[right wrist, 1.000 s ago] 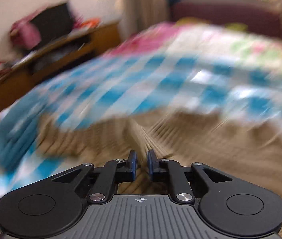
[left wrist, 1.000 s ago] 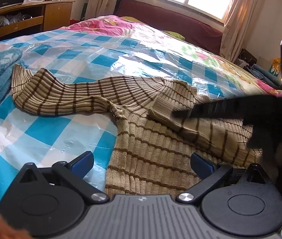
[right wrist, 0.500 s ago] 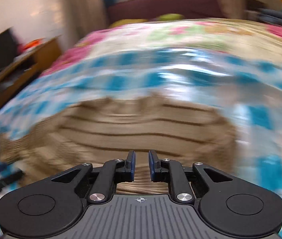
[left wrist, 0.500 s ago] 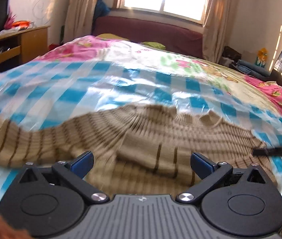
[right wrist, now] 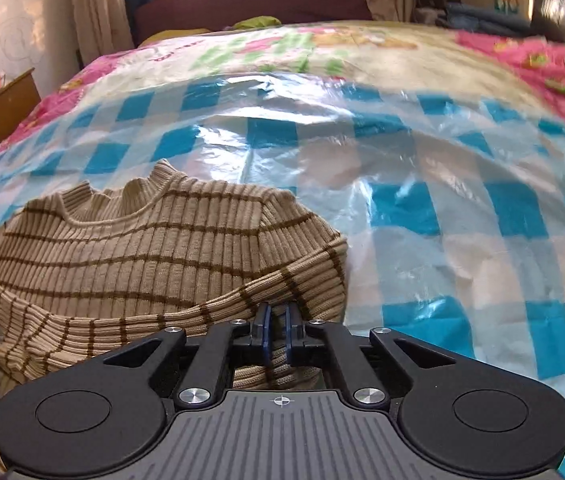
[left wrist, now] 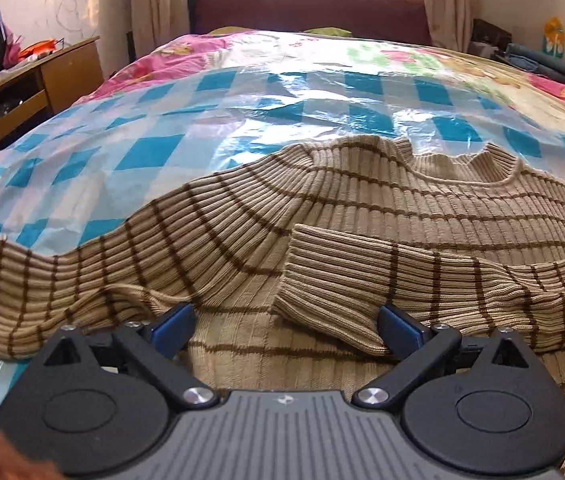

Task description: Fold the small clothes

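Sweater (left wrist: 362, 216), tan ribbed knit with thin brown stripes, lies flat on the blue-and-white checked plastic sheet (left wrist: 210, 120) over the bed, collar toward the maroon sofa (left wrist: 310, 8). One sleeve (left wrist: 422, 276) is folded across the sweater's chest; the other stretches out to its left side. Left gripper (left wrist: 286, 326) hangs spread wide over the sweater, grasping nothing. Right gripper (right wrist: 277, 330) has just been closing, its blue pads pinching the folded sleeve at the sweater's right edge

Ribbed knit sweater (left wrist: 362, 208) lies on glossy, crinkled plastic sheet (left wrist: 242, 120).
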A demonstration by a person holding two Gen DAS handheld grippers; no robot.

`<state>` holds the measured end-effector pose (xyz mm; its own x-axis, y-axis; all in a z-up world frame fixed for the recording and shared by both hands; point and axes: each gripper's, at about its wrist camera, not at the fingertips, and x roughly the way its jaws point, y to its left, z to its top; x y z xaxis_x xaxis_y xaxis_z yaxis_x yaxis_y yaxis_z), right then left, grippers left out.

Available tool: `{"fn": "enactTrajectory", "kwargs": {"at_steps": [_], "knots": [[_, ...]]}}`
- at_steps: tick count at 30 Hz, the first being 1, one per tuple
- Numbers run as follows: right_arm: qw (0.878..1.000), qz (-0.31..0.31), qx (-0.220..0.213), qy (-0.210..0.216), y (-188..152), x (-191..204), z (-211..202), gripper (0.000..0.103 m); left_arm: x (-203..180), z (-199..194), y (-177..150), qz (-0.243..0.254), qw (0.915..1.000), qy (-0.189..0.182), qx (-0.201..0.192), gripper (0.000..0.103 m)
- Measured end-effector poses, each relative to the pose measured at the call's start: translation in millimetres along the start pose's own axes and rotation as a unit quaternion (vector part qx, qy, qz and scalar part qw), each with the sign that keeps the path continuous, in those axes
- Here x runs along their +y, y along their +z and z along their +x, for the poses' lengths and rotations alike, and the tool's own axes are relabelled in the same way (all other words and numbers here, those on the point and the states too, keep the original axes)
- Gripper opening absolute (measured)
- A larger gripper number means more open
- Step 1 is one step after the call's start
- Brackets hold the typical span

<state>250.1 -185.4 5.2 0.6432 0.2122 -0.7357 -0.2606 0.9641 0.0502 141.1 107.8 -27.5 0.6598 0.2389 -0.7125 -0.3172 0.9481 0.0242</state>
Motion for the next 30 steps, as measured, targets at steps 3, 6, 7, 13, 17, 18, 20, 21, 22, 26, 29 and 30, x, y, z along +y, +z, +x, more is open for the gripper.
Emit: {"fn": "enactTrajectory", "kwargs": {"at_steps": [3, 6, 7, 13, 17, 18, 20, 21, 22, 26, 29, 30], "knots": [[1.0, 0.0, -0.011, 0.012, 2.7, 6.8, -8.0, 0.016, 4.3, -6.0, -0.8, -0.004, 1.0, 0.003, -0.003, 0.103], [0.999, -0.018, -0.017, 0.04, -0.5, 22.0, -16.1, 0.016, 6.0, -13.0, 1.6, -0.013, 0.9998, 0.006, -0.014, 0.102], [0.998, -0.025, -0.02, 0.048, -2.8, 27.2, -18.4, 0.016, 7.0, -15.5, 1.7, -0.018, 0.9997, 0.004, -0.019, 0.102], [0.997, -0.049, 0.011, 0.053, -19.2, 40.9, -6.7, 0.023, 8.4, -3.0, 1.4, -0.011, 0.9998, 0.014, -0.004, 0.103], [0.998, -0.021, -0.008, 0.061, -19.9, 32.8, -21.6, 0.023, 12.5, -5.6, 4.0, -0.023, 0.9995, 0.019, -0.004, 0.103], [0.998, -0.014, -0.014, 0.062, -21.0, 28.6, -26.0, 0.023, 12.3, -7.6, 3.5, -0.024, 0.9995, 0.018, -0.006, 0.103], [0.998, -0.006, -0.024, 0.061, -25.2, 19.7, -30.7, 0.023, 12.0, -10.8, 3.0, -0.025, 0.9995, 0.018, -0.012, 0.103], [0.998, -0.002, -0.022, 0.052, -28.1, 15.9, -29.7, 0.023, 11.1, -10.0, 2.5, -0.022, 0.9995, 0.021, -0.011, 0.103], [0.999, 0.005, -0.013, 0.038, -29.8, 11.4, -24.7, 0.023, 9.7, -7.1, 1.7, -0.017, 0.9996, 0.024, -0.006, 0.103], [0.999, 0.029, -0.002, 0.041, -31.3, 4.2, -17.4, 0.023, 9.8, -0.8, 2.0, -0.019, 0.9994, 0.026, 0.009, 0.103], [0.998, 0.032, -0.021, 0.049, -28.7, 5.0, -27.4, 0.023, 10.5, -7.5, 2.2, -0.019, 0.9994, 0.029, 0.003, 0.103], [0.998, 0.03, -0.023, 0.05, -29.2, 4.3, -28.6, 0.023, 10.9, -7.7, 0.7, -0.018, 0.9993, 0.032, 0.005, 0.103]]}}
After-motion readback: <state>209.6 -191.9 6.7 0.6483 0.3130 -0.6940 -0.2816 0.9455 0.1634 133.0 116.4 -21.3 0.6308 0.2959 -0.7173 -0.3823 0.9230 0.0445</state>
